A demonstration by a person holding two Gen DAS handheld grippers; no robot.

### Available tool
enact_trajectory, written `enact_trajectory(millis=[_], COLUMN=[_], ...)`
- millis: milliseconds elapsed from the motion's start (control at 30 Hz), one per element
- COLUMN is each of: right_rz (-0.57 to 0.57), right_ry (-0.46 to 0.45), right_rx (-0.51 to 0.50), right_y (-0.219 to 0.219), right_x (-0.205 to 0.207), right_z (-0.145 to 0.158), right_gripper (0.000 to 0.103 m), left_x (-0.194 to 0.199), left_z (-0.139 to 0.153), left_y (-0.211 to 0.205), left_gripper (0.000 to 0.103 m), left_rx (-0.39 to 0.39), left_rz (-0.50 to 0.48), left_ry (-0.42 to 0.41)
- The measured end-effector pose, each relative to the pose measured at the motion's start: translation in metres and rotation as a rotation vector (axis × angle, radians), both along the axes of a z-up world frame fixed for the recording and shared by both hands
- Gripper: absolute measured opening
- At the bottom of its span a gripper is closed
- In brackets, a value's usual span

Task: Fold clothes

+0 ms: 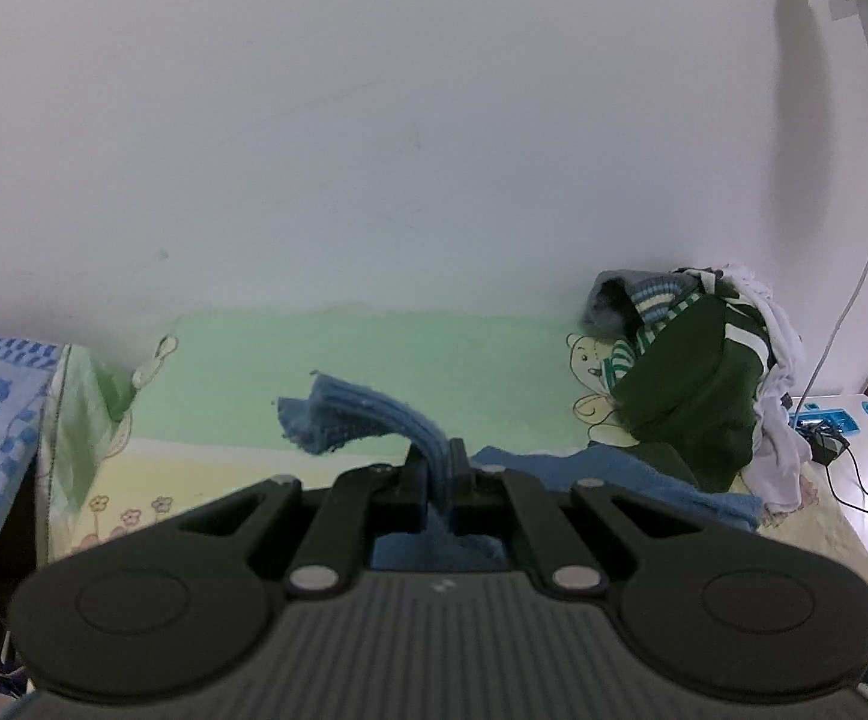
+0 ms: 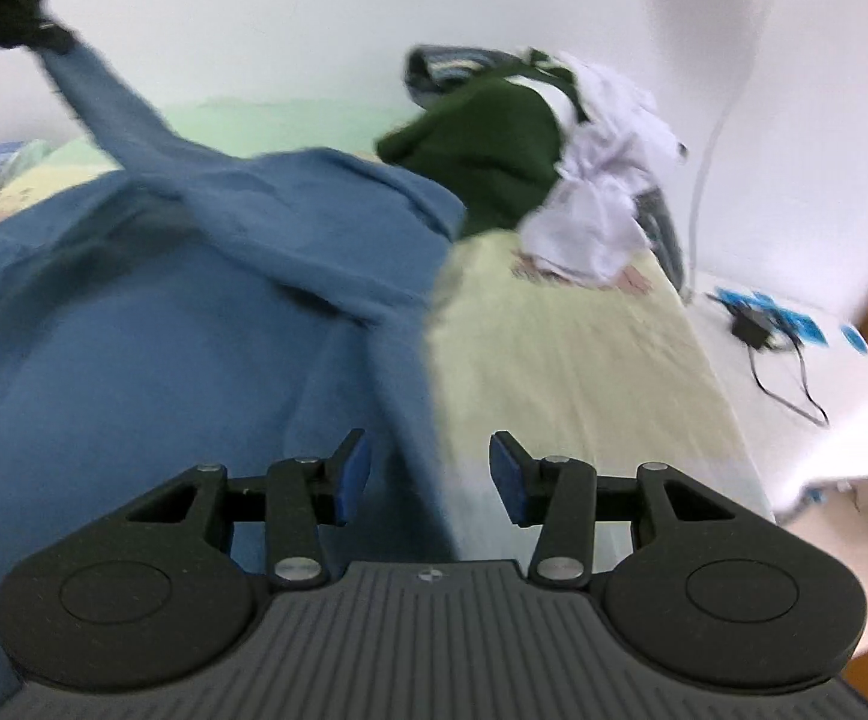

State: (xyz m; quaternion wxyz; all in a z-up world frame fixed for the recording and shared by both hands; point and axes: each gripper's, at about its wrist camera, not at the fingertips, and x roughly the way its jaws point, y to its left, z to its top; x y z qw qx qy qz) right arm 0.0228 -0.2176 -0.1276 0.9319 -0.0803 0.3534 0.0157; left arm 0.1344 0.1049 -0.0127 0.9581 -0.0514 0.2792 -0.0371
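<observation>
Bed (image 2: 584, 360): your soft, limp blue knit sweater (image 2: 134, 312) sprawls here. Left tongs (image 1: 440, 468) clamp its ribbed cuff (image 1: 344, 414), sleeve lifted. Right tongs (image 2: 431, 474) gape empty; you should pinch the hem.

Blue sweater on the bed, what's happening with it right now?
A person with a gripper in each hand is folding the blue sweater on the bed. The left gripper is shut on a sleeve cuff, lifted off the bed. The right gripper is open over the sweater's edge, gripping nothing. The sweater's body lies spread on the sheet, not yet folded. A pile of other clothes waits by the wall.
</observation>
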Motion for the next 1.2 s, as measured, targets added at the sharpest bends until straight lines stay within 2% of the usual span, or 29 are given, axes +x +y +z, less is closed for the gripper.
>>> enact_trajectory(millis=[100,167,333,400,500,600,667,767,800,933,1067,1100,1133,1200], right_rz=[-0.030,-0.041,0.022,0.053,0.113,0.187,0.169,0.146,0.135,0.074,0.077,0.086,0.093,0.109], right_ry=[-0.022,-0.043,-0.090,-0.105,-0.108,-0.095,-0.086,-0.075,-0.074,0.038,0.162,0.192,0.217,0.242], right_rx=[0.005,0.006,-0.029,-0.052,-0.116,-0.156,-0.080,0.214,0.275,0.354,0.518,0.559,0.575,0.597], right_y=[0.004,0.007,0.017,0.021,0.036,0.046,0.039,0.010,0.001,-0.014,-0.019,-0.017,-0.014,-0.010], right_x=[0.002,0.005,0.040,0.058,0.080,0.100,0.108,0.117,0.123,0.167,0.198,0.203,0.207,0.211], right_z=[0.002,0.005,0.019,0.020,0.014,0.007,0.011,0.028,0.033,0.027,0.012,0.009,0.007,0.008], right_gripper=[0.047,0.043,0.042,0.042,0.043,0.044,0.044,0.044,0.047,0.049,0.048,0.045,0.033,0.025], left_x=[-0.015,-0.023,-0.044,-0.055,-0.074,-0.087,-0.093,-0.096,-0.098,-0.110,-0.116,-0.116,-0.116,-0.118], left_z=[-0.007,-0.014,-0.025,-0.024,-0.018,-0.016,-0.021,-0.032,-0.035,-0.036,-0.038,-0.040,-0.041,-0.042], left_y=[0.004,0.006,0.013,0.013,0.011,-0.001,-0.006,-0.011,-0.012,-0.012,-0.009,-0.010,-0.012,-0.014], left_gripper=[0.000,0.000,0.000,0.000,0.000,0.000,0.001,0.001,0.001,0.001,0.001,0.001,0.001,0.001], left_rx=[0.027,0.036,0.004,0.019,-0.008,0.057,0.073,0.092,0.102,0.110,0.116,0.115,0.119,0.135], left_rz=[-0.007,0.003,0.051,0.078,0.078,0.086,0.107,0.144,0.157,0.221,0.268,0.272,0.277,0.291], left_ry=[-0.017,-0.011,0.029,0.011,-0.006,-0.027,-0.013,0.032,0.046,0.042,0.070,0.079,0.084,0.079])
